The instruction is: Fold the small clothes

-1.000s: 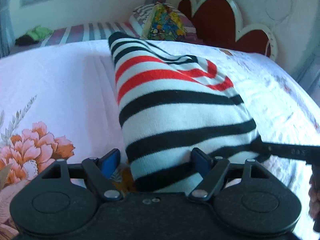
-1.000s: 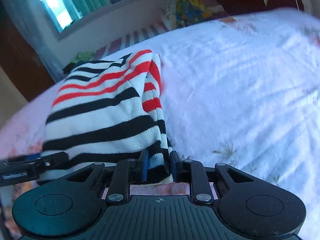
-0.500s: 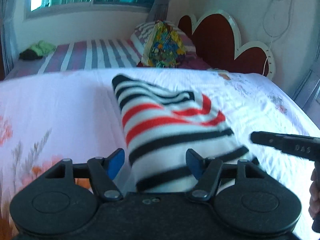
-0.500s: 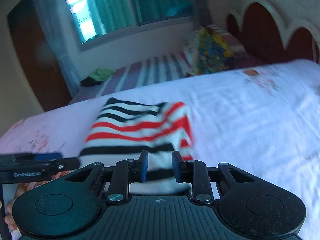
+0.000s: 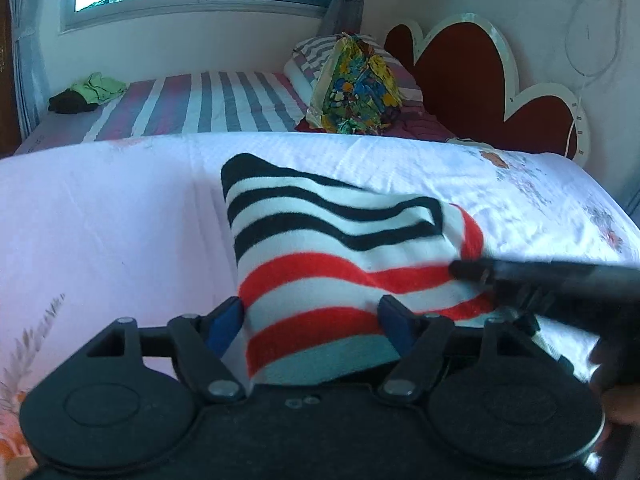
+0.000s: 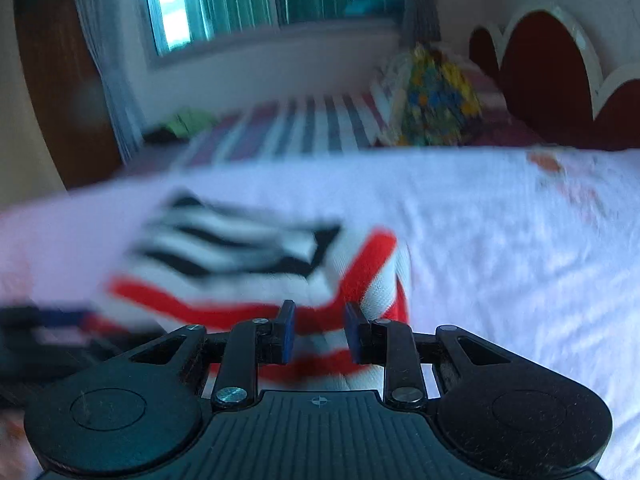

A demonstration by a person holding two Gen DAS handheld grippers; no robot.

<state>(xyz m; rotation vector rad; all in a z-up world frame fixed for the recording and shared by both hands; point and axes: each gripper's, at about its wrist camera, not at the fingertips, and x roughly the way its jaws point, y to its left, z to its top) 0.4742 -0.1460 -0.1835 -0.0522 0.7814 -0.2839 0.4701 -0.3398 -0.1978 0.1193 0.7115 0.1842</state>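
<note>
A small knit garment with black, red and white stripes [image 5: 328, 256] lies folded on the white floral bedsheet [image 5: 100, 220]. My left gripper [image 5: 312, 320] is open, its blue-padded fingers straddling the near edge of the garment. The right gripper's finger [image 5: 520, 274] reaches in from the right over the red stripes. In the blurred right wrist view the garment [image 6: 248, 264] lies ahead, and my right gripper [image 6: 318, 332] has its jaws parted with the cloth's red-striped edge between them, not pinched.
A second bed with a striped sheet [image 5: 192, 108] stands behind, with a colourful pillow [image 5: 356, 88] and green and dark clothes [image 5: 88, 92] on it. A red heart-shaped headboard [image 5: 480, 80] is at the back right.
Both grippers have carried the near edge forward and over, so the garment is now shorter with red stripes nearest. The right gripper's jaws have opened off the cloth.
</note>
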